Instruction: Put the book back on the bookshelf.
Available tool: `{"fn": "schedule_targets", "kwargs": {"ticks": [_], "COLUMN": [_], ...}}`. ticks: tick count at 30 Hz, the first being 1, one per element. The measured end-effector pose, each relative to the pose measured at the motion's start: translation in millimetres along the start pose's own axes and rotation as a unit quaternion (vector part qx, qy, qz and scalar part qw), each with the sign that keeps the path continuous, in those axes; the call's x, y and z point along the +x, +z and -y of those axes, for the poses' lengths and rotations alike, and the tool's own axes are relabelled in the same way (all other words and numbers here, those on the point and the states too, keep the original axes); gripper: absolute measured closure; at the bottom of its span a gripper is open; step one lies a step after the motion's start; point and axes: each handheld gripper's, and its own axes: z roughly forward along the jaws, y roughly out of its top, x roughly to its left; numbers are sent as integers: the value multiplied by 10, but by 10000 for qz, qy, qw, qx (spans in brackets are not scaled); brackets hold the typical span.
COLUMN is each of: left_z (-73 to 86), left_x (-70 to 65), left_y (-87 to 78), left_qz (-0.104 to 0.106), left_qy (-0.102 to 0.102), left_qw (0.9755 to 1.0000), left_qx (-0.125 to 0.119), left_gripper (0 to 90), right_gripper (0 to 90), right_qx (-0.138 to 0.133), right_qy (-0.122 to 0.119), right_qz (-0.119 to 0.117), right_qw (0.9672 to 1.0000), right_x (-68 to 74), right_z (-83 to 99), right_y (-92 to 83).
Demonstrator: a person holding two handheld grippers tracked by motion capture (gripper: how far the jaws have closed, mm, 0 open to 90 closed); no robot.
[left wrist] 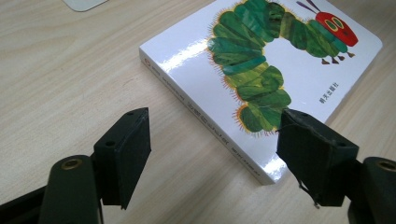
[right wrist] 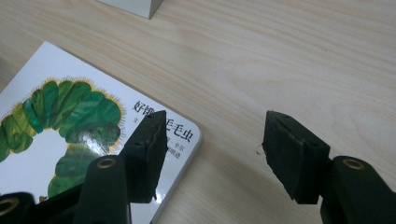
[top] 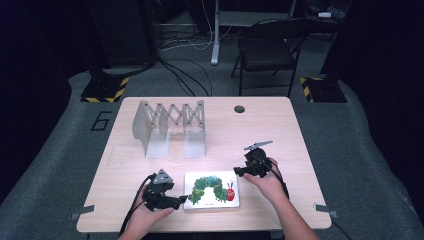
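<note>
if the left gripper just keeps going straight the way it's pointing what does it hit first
Most likely the picture book. The left gripper, jaws open, points at the book's near spine edge, which lies flat on the table. How far off is unclear.

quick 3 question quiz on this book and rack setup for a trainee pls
1. True or false: the book lies flat on the table with its caterpillar cover facing up.
2. Which stands farther from the person: A) the book, B) the grey folding rack?
3. Does the left tool or the right tool grip the book?

Key
1. True.
2. B; the rack stands behind the book, apart from it.
3. Neither. Both tools are open: the left one sits at the book's spine side, the right one over a corner of the cover, and the pads press on nothing.
</note>
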Motion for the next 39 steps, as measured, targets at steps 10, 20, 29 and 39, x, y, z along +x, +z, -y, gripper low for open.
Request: {"fn": "schedule_targets", "kwargs": {"ticks": [10,20,29,39], "left_z": [58,113,141,145], "left_x": [-118,-201,-277,-309], "left_y": [87,174,255,294], "left_qz": [260,294,166,9], "left_qy": [268,381,609,844], "left_qw": [9993,9986,9973,9957], "left_qx": [61,207,363,377], "left_gripper": [227,220,219,250], "right_gripper": [376,354,346,354], "right_qx": [-97,62,27,33], "right_qy": [-199,-162,-231,-133], "right_qz": [57,-151,-250,-316], "right_qw": [9997,9997,9994,9994], "right_x": [109,89,94,109], "right_z": [81,151,145,142], "right_y": [204,344,365,380]}}
